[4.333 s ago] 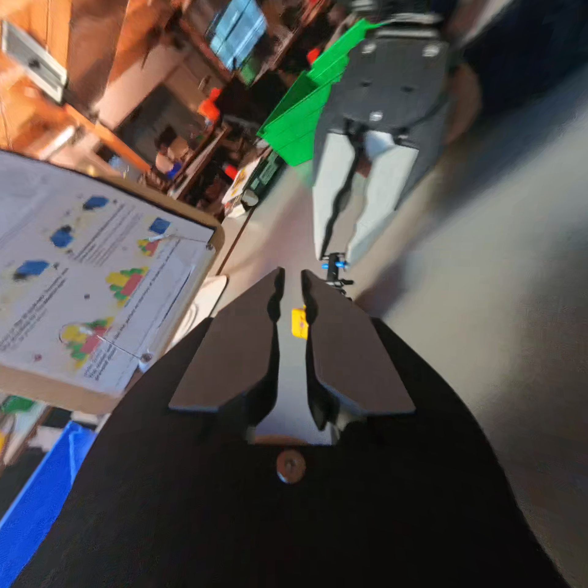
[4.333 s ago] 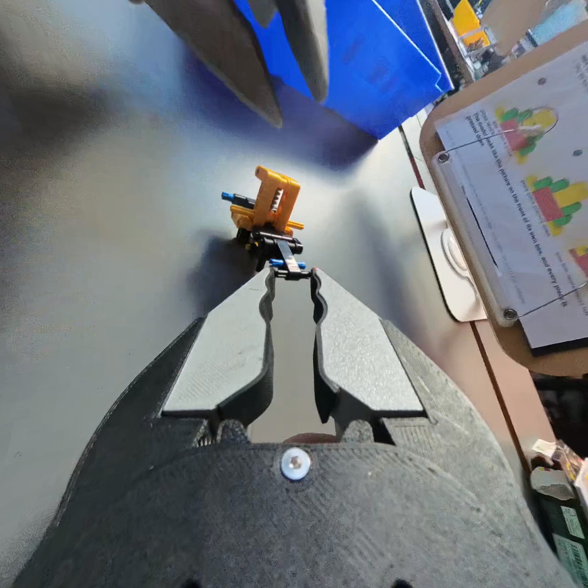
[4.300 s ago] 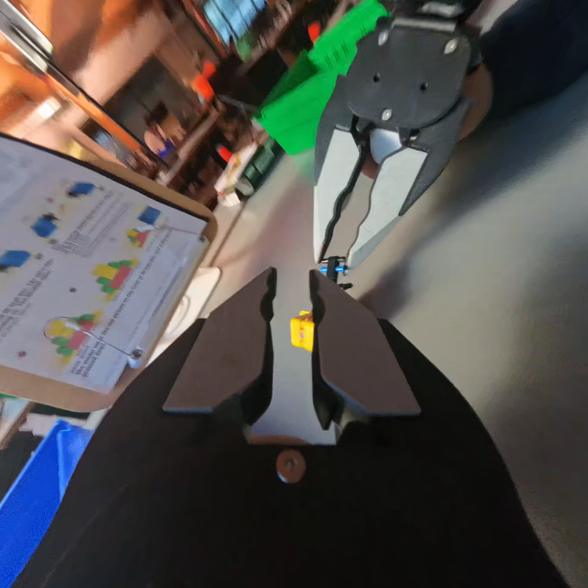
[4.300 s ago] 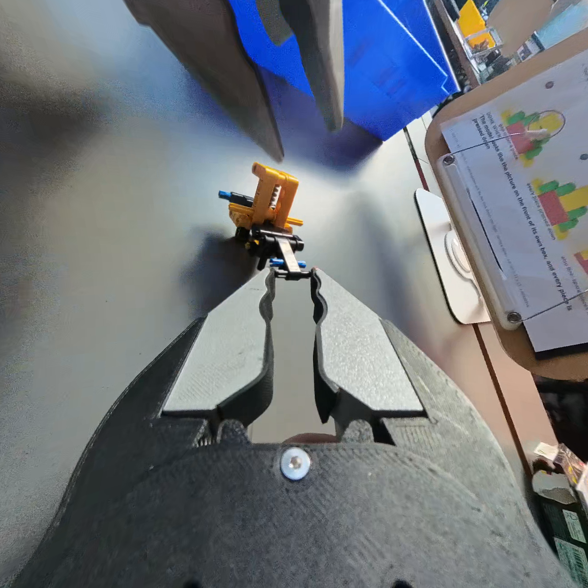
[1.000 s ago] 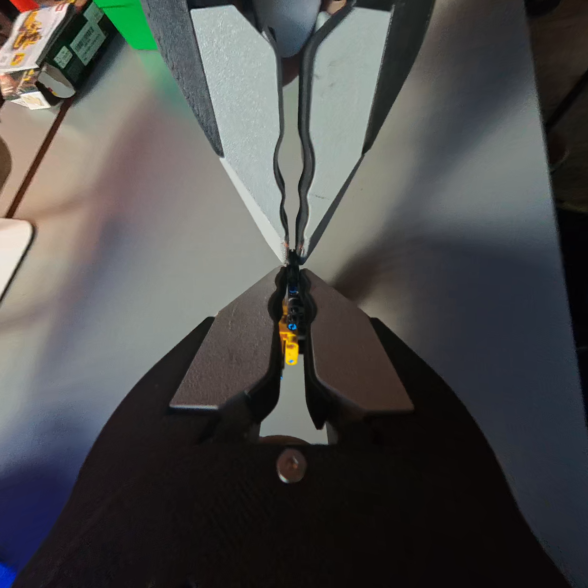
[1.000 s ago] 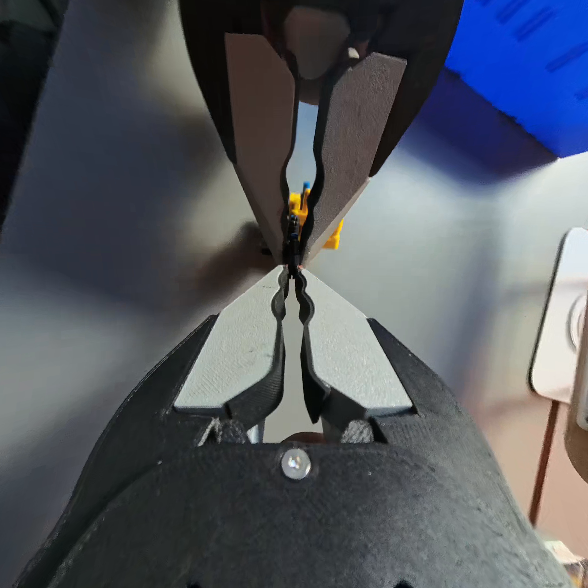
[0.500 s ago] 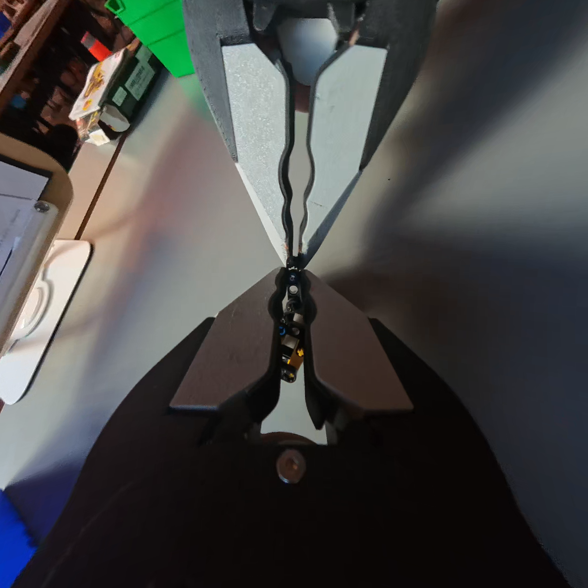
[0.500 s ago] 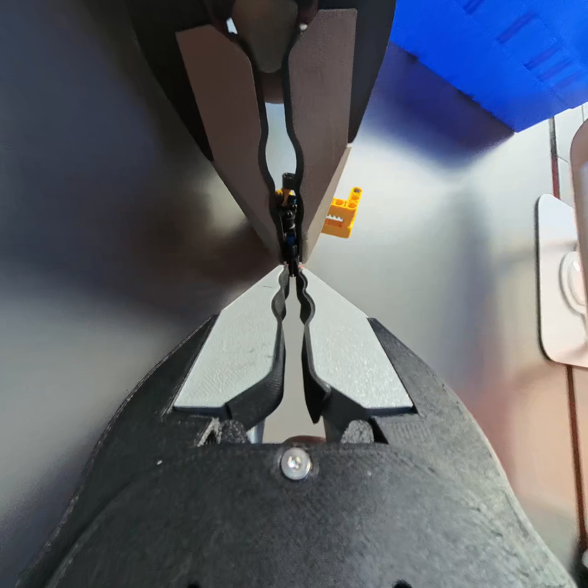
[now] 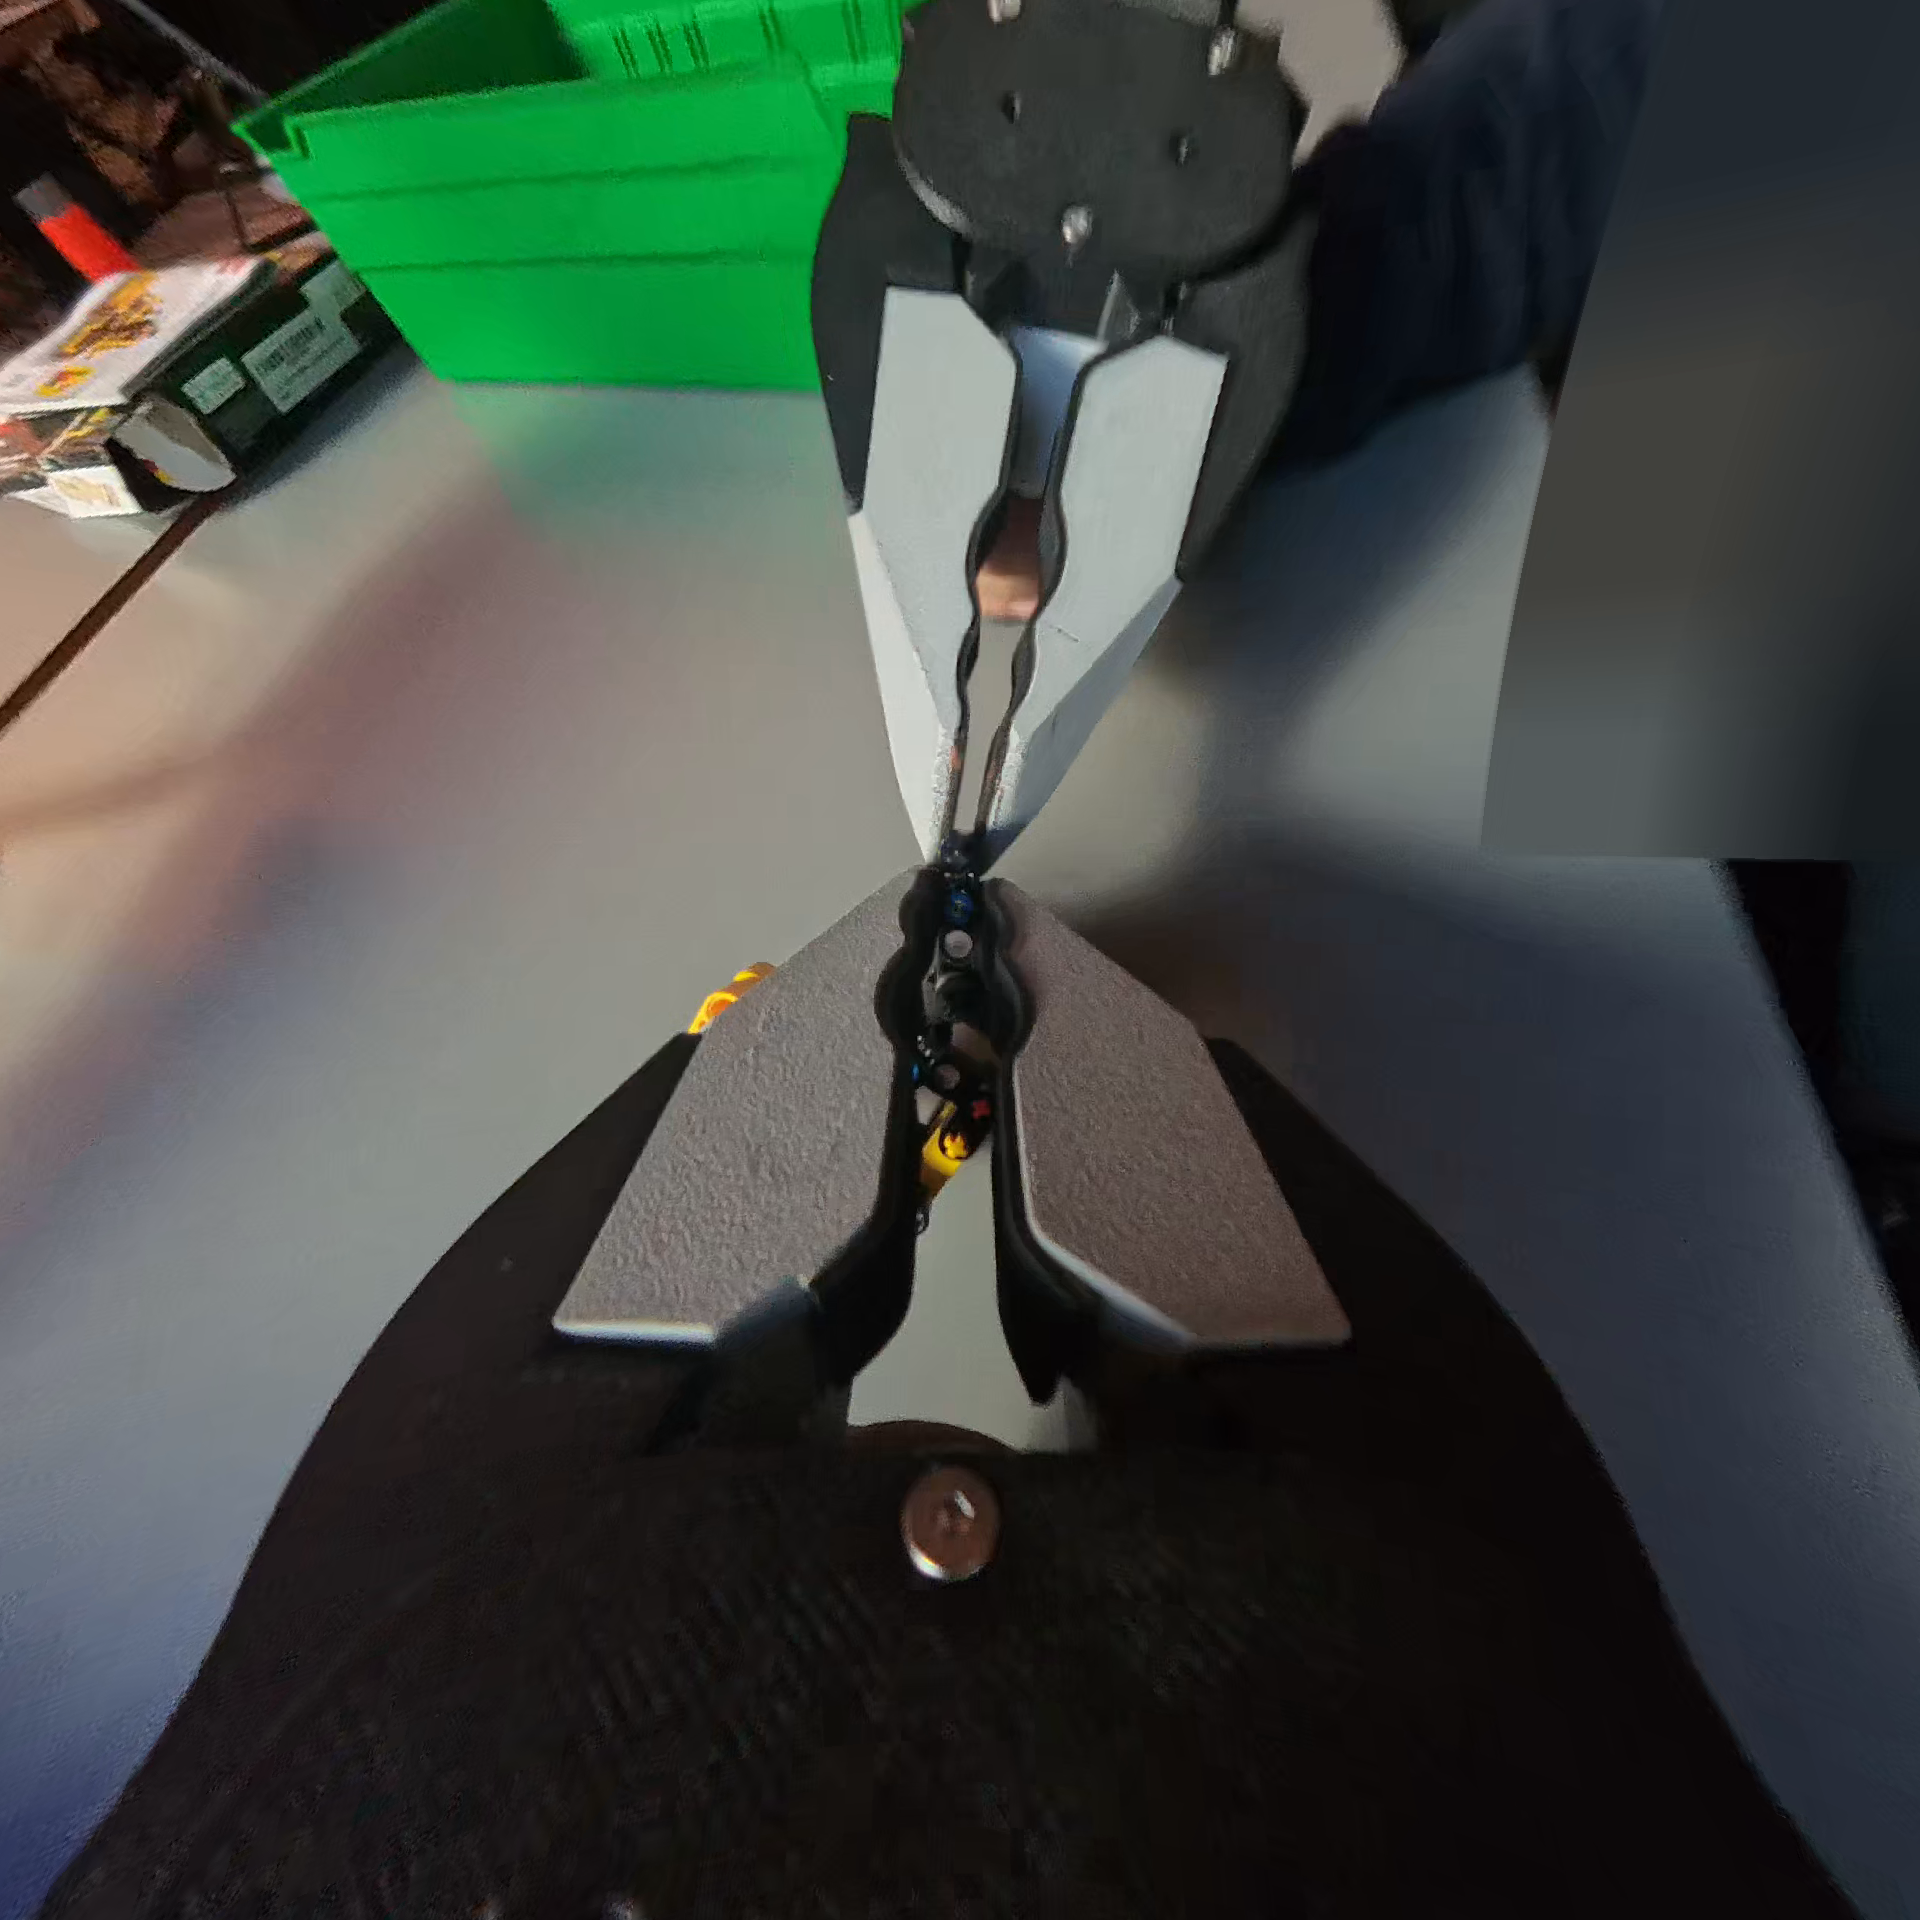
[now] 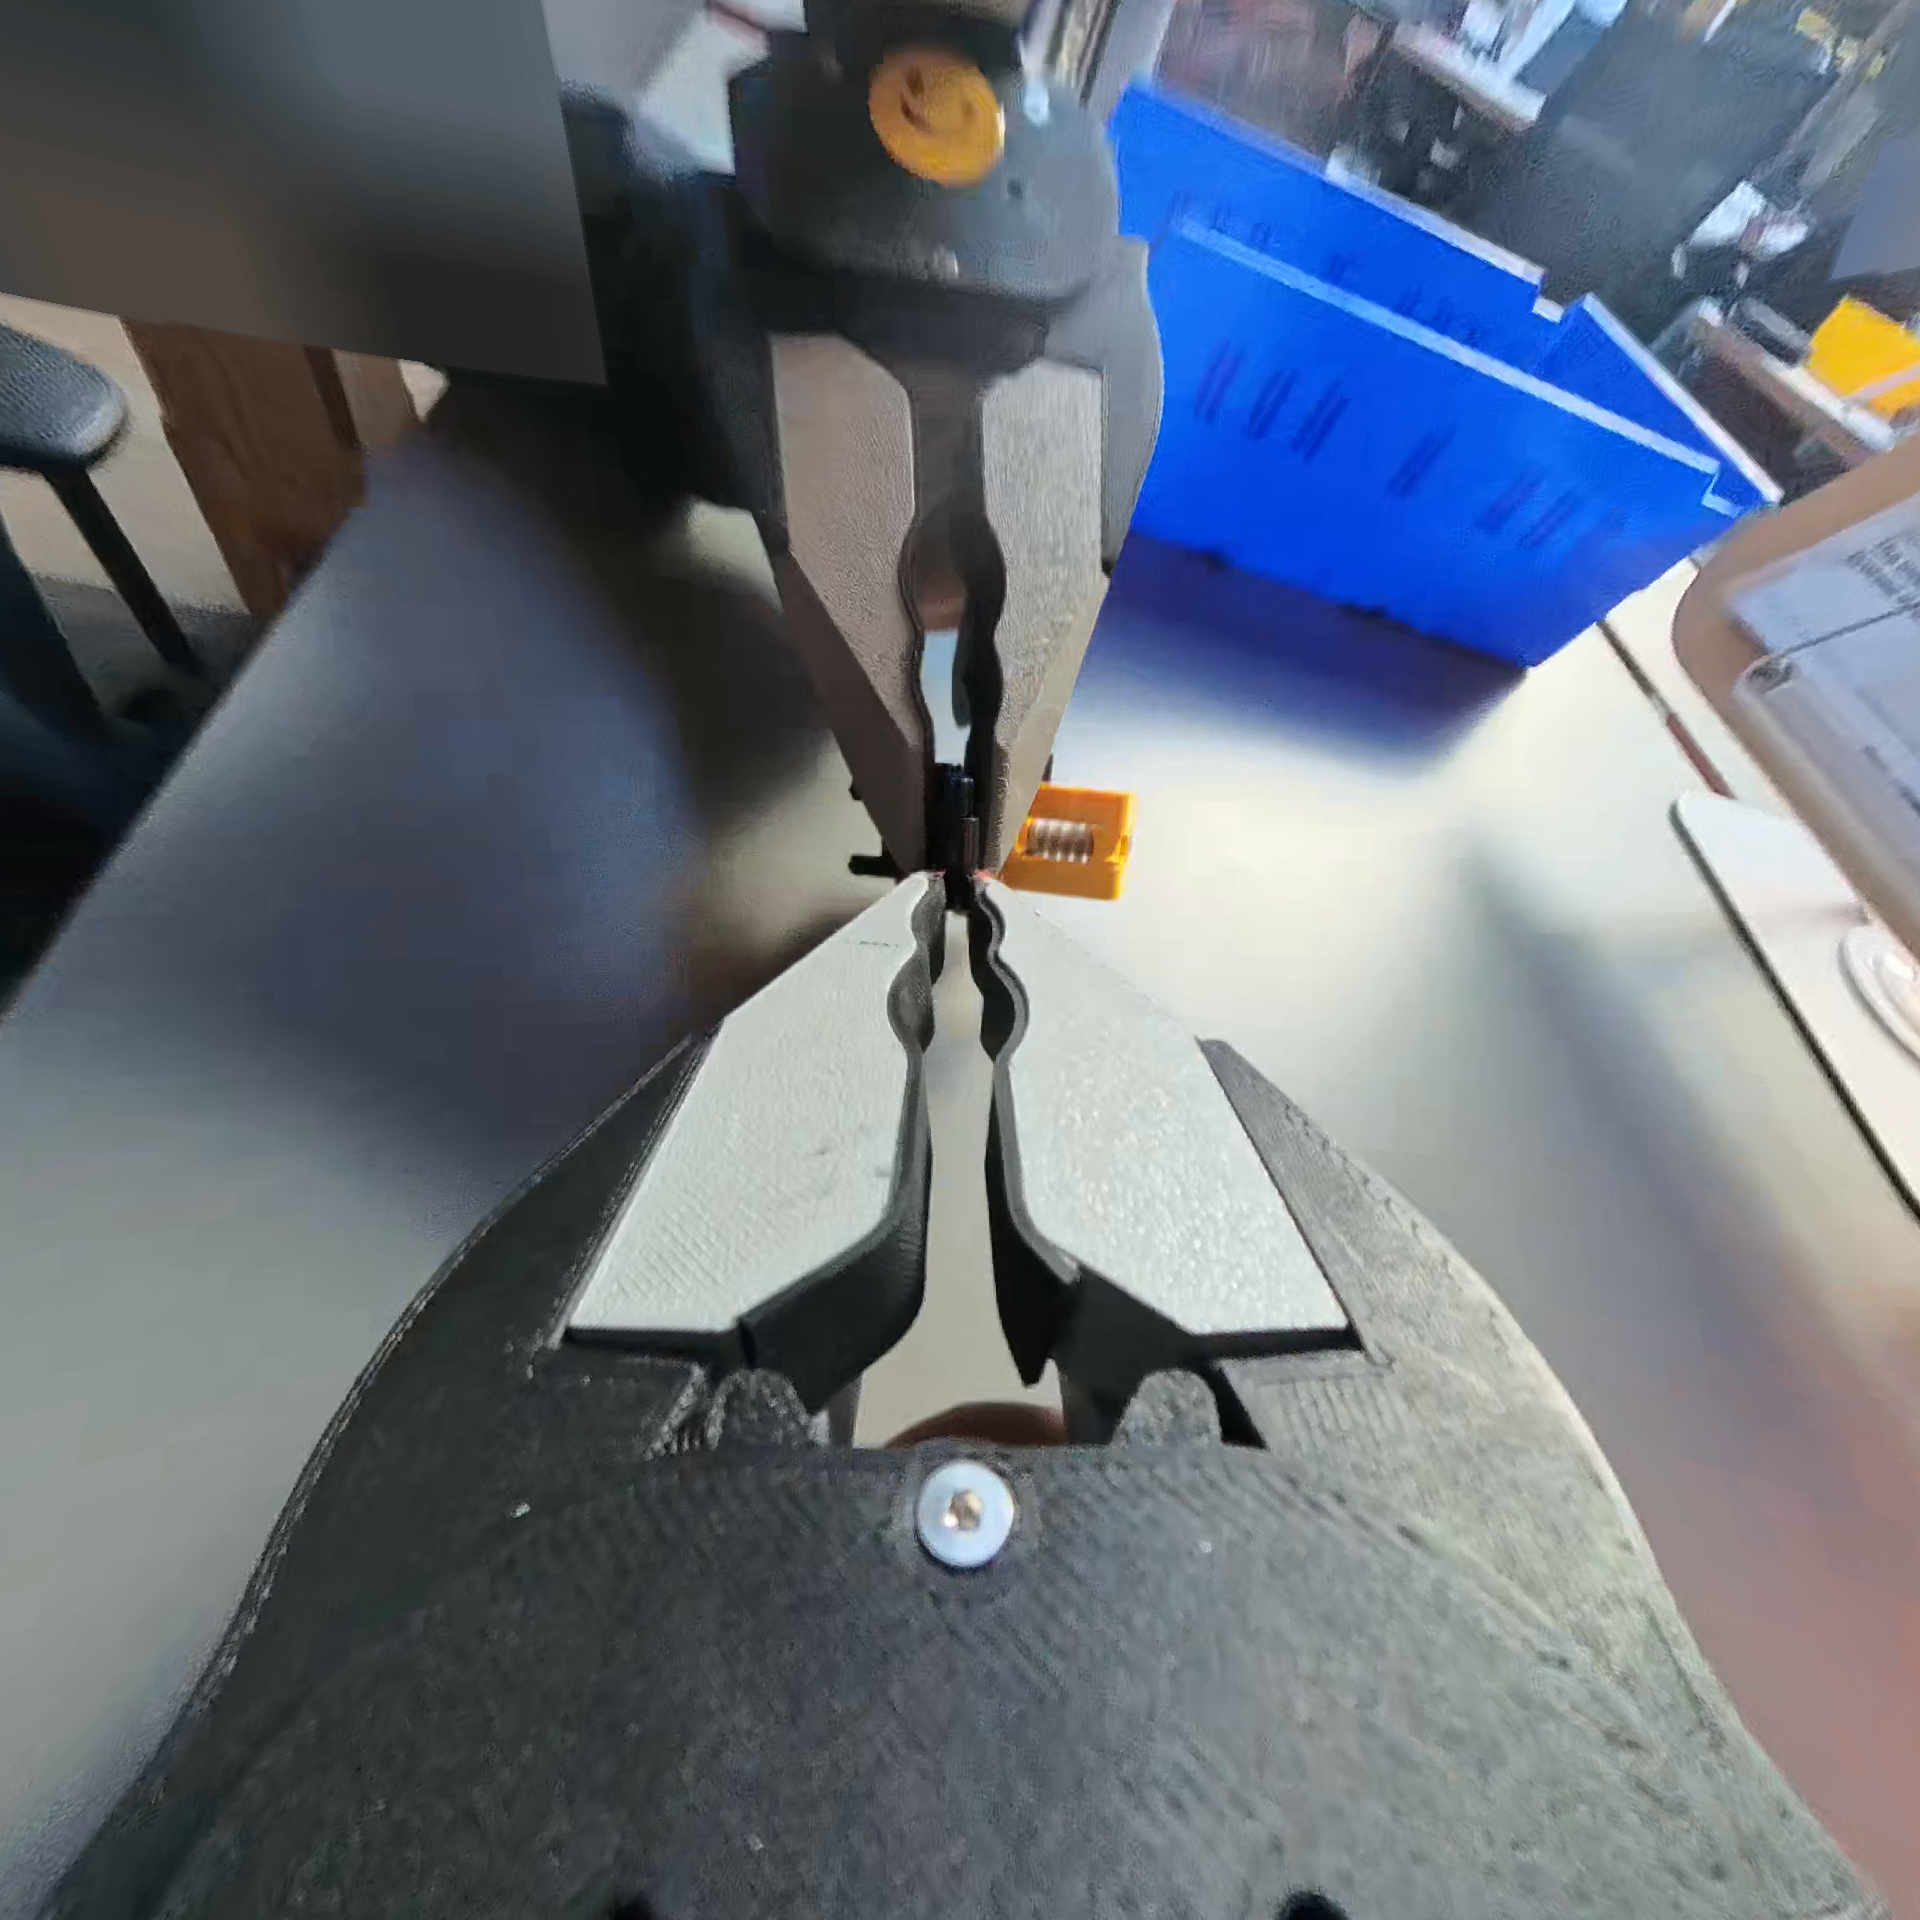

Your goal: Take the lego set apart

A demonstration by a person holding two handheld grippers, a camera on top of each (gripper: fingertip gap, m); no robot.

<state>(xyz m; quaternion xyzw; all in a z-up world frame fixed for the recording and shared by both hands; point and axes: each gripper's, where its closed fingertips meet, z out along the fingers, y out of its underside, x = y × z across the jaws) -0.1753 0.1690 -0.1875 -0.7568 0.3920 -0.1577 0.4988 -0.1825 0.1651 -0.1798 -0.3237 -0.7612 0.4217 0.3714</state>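
Note:
My left gripper [image 9: 954, 896] is shut on a small black lego assembly [image 9: 951, 997] with blue pins and a yellow part, held between its dark fingers just above the grey table [image 9: 364, 935]. My right gripper [image 10: 956, 896] faces it tip to tip and is shut on the black end of the same assembly [image 10: 958, 821]. Each gripper shows in the other's view: the right gripper [image 9: 968, 831] and the left gripper [image 10: 951, 847]. An orange lego block with a worm gear [image 10: 1070, 844] lies loose on the table beside the tips; its edge peeks out in the left wrist view [image 9: 727, 1003].
A green bin [image 9: 582, 208] and a small printed box [image 9: 156, 384] stand at the far side. A blue bin [image 10: 1403, 416] stands at the other end. A clipboard with a sheet [image 10: 1849, 644] on a white base [image 10: 1808, 935] stands at the right. A chair [image 10: 52, 416] is beyond the table edge.
The orange block has come off the assembly and now lies on the table. Both grippers stay shut tip to tip on the black part and have tilted level, bringing the bins into view.

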